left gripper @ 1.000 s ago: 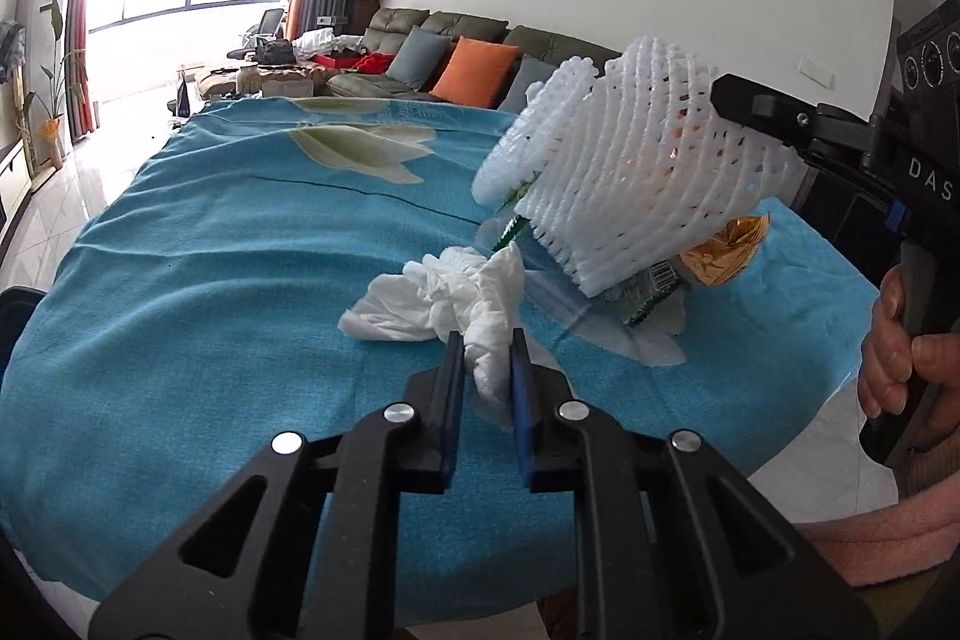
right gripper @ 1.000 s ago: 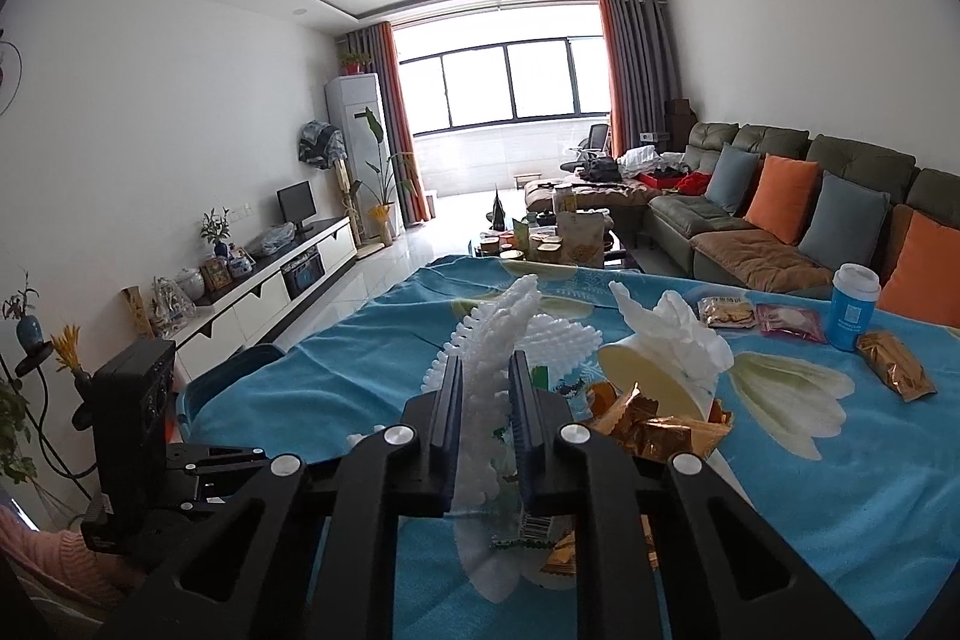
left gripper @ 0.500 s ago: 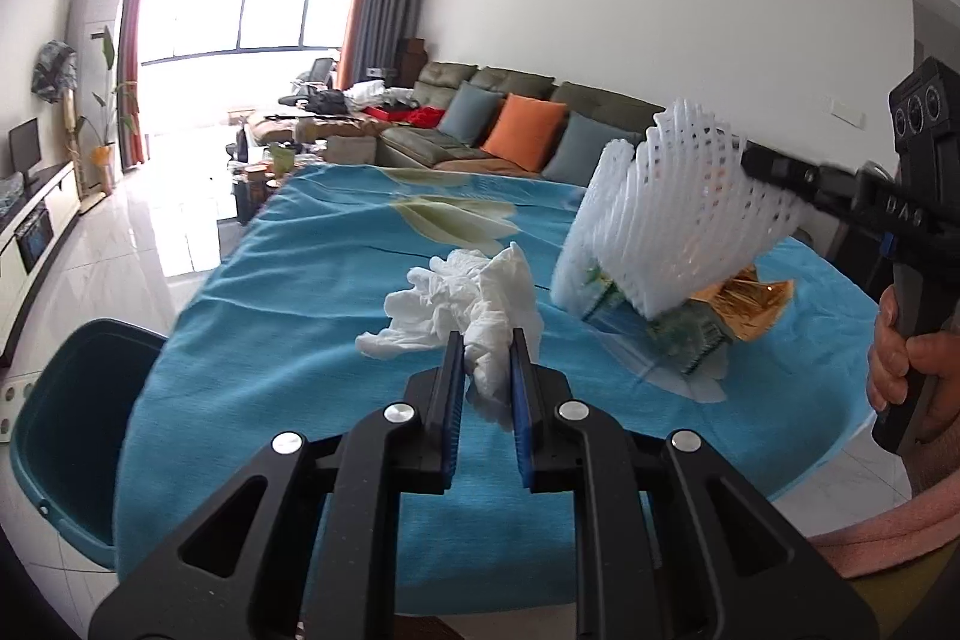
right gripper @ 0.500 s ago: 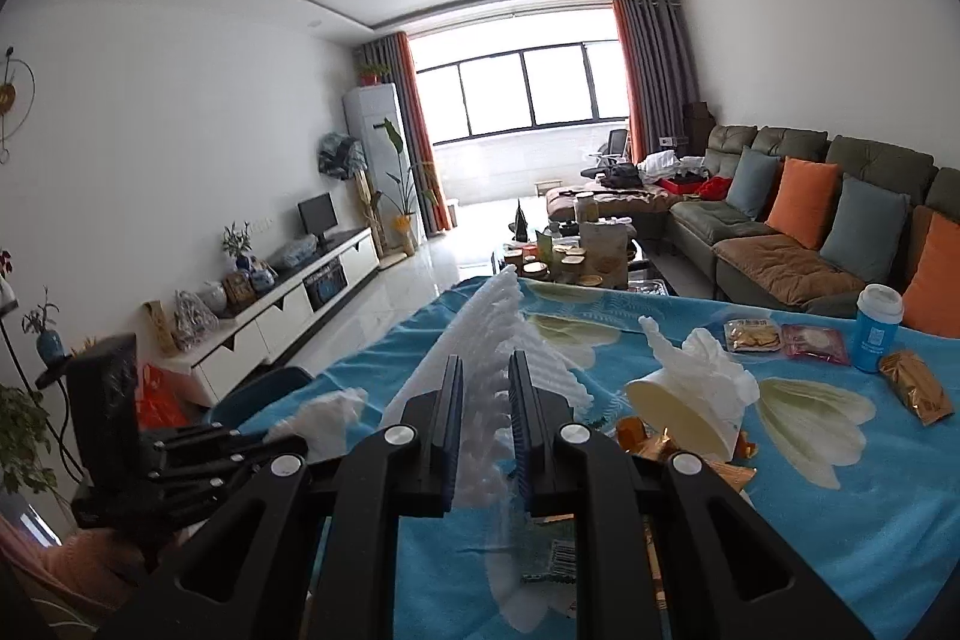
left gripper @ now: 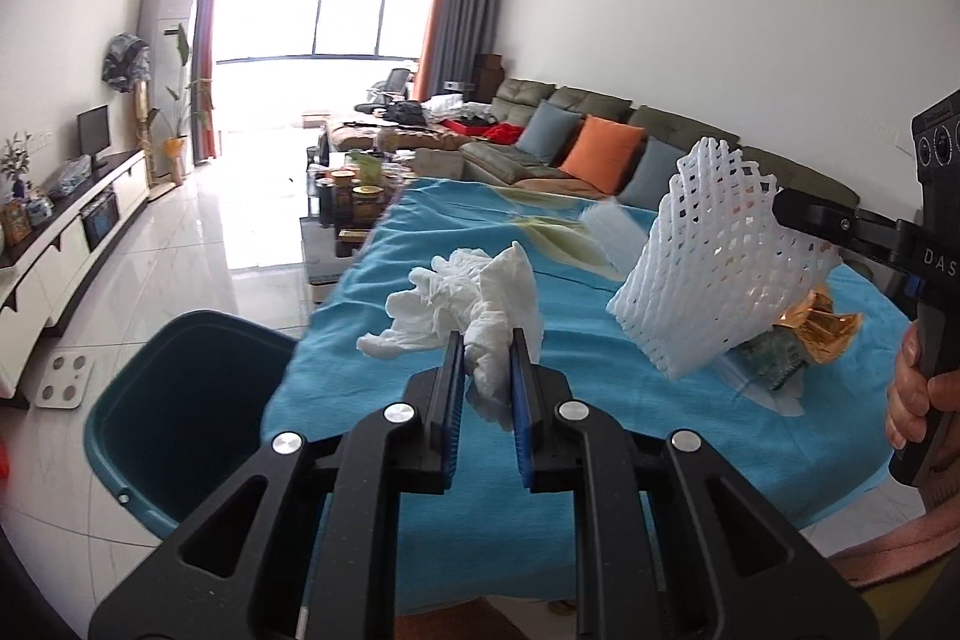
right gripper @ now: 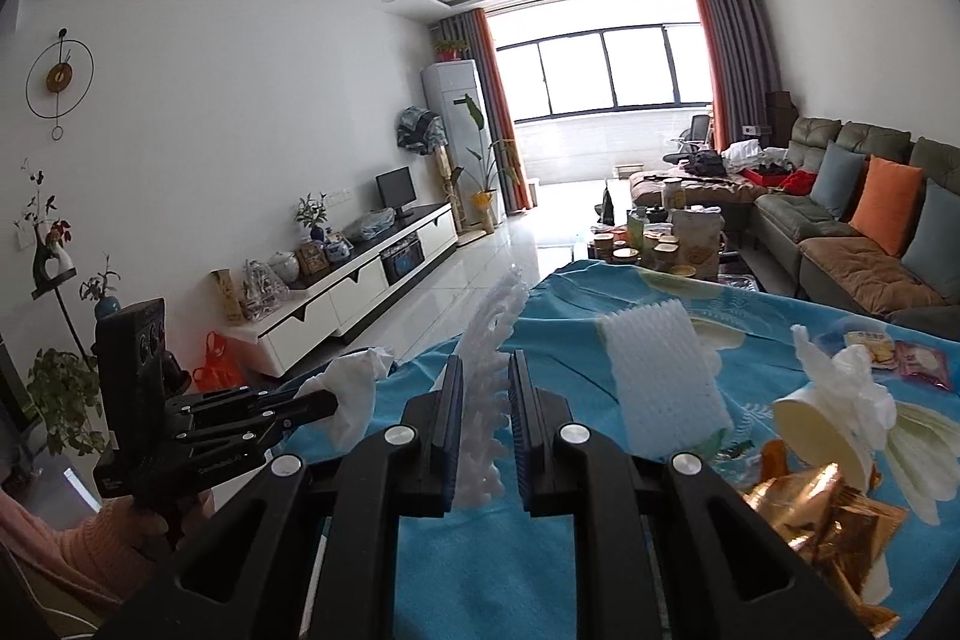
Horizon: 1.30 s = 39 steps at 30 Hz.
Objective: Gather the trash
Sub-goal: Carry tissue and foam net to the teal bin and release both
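My left gripper [left gripper: 485, 367] is shut on a crumpled white tissue [left gripper: 462, 301], held above the near corner of the blue-clothed table [left gripper: 420, 400]. My right gripper [right gripper: 485, 400] is shut on a white foam fruit net [right gripper: 492, 382], lifted above the table; the net also shows in the left wrist view [left gripper: 714, 268]. A dark teal trash bin [left gripper: 174, 400] stands on the floor left of the table, below and left of the tissue. A second foam net [right gripper: 666, 382], a paper cup stuffed with tissue [right gripper: 834, 418] and gold wrappers [right gripper: 822, 514] lie on the table.
Snack packets [right gripper: 894, 349] lie at the table's far right. A coffee table with jars [right gripper: 654, 238] and a sofa with cushions [right gripper: 870, 226] stand beyond it. A white TV cabinet [right gripper: 348, 292] runs along the left wall. A white scale [left gripper: 63, 382] lies on the floor.
Both grippers have swung left and lifted with their loads. The tissue has come off the table, and the trash bin has come into the left wrist view.
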Tool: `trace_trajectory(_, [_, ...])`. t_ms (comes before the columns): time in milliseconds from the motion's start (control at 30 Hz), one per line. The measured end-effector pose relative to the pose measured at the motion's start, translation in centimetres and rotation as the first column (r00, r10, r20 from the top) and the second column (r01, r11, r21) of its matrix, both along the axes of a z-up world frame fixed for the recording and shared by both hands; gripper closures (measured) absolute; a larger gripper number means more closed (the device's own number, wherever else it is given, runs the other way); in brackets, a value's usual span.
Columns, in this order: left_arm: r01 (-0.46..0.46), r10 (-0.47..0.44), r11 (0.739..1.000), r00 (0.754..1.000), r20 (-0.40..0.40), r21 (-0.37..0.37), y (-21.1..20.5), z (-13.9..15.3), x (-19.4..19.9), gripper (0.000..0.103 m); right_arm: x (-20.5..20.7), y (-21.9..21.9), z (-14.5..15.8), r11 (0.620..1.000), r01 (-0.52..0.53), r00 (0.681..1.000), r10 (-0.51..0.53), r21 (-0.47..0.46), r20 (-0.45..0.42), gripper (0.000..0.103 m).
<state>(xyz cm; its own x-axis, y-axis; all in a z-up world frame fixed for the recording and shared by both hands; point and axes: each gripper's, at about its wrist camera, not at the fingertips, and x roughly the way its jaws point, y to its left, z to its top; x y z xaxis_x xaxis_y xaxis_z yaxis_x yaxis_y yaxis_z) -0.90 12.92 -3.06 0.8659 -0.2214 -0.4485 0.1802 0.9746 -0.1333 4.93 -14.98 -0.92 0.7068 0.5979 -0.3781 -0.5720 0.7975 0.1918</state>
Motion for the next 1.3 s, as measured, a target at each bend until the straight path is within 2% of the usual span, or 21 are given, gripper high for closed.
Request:
trace_trajectory(200, [-0.113,0.114,0.993,0.993,-0.011,0.011,4.4,0.0,-0.2,0.088,3.1,4.9,-0.4,0.995,-0.101,0.994,0.101,0.001,-0.029,0.089])
trace_trajectory(400, [-0.221,0.223,0.975,0.974,-0.048,0.03,9.0,-0.7,0.1,0.088,6.1,10.4,-0.5,0.984,-0.18,0.982,0.18,0.005,-0.058,0.089])
trace_trajectory(600, [-0.287,0.29,0.957,0.952,-0.1,0.043,12.8,-2.0,1.0,0.087,8.0,15.3,-0.6,0.972,-0.237,0.969,0.237,0.007,-0.073,0.089])
trace_trajectory(967, [-0.319,0.321,0.947,0.927,-0.193,0.042,15.3,-5.5,3.4,0.086,11.0,22.3,-4.7,0.96,-0.263,0.949,0.24,-0.094,-0.203,0.089])
trace_trajectory(1200, [-0.343,0.336,0.939,0.911,-0.24,0.012,17.0,-7.4,5.3,0.084,12.2,24.9,-7.2,0.95,-0.288,0.918,0.238,-0.12,-0.317,0.087])
trace_trajectory(1267, [-0.358,0.348,0.934,0.904,-0.249,0.007,16.6,-8.0,6.0,0.076,12.3,25.2,-7.4,0.946,-0.298,0.91,0.243,-0.124,-0.334,0.081])
trace_trajectory(1300, [-0.36,0.349,0.933,0.902,-0.253,0.004,16.6,-8.3,6.3,0.074,12.4,25.3,-7.5,0.946,-0.298,0.91,0.24,-0.131,-0.337,0.076])
